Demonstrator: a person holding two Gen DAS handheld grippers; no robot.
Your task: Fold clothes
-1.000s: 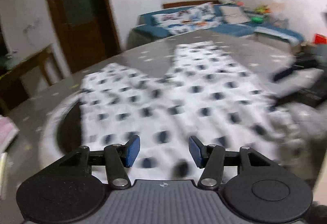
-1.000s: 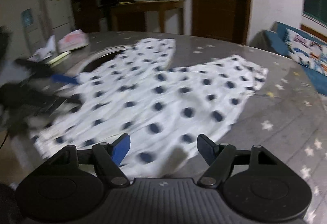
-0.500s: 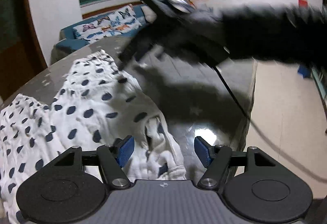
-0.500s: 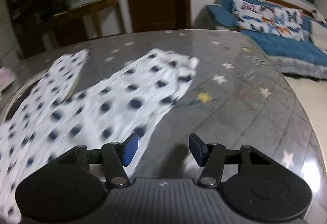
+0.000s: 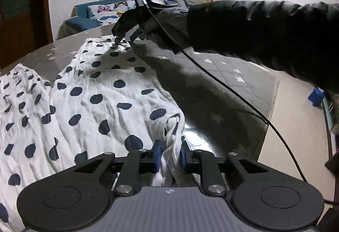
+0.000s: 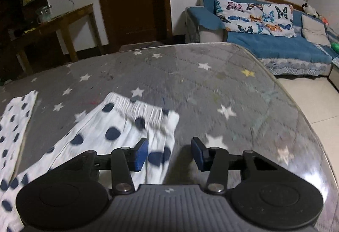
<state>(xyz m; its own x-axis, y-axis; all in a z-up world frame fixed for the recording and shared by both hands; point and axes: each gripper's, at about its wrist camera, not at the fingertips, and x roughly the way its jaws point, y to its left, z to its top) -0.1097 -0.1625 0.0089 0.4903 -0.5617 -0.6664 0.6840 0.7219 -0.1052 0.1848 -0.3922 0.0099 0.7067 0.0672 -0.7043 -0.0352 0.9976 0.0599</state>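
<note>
Now we see white polka-dot trousers (image 5: 101, 94) lying lengthwise away along the grey bench (image 6: 190, 75), our left claw (image 5: 169, 155) closing on a bunched corner, right claw (image 6: 169, 151) closing, unclamped, over the waistband corner.

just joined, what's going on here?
A person with a gripper in each hand is folding polka-dot trousers on a star-patterned table. The left gripper is closing on a bunched corner of the fabric. The right gripper is closing over the waistband edge, jaws apart, nothing pinched yet.
</note>
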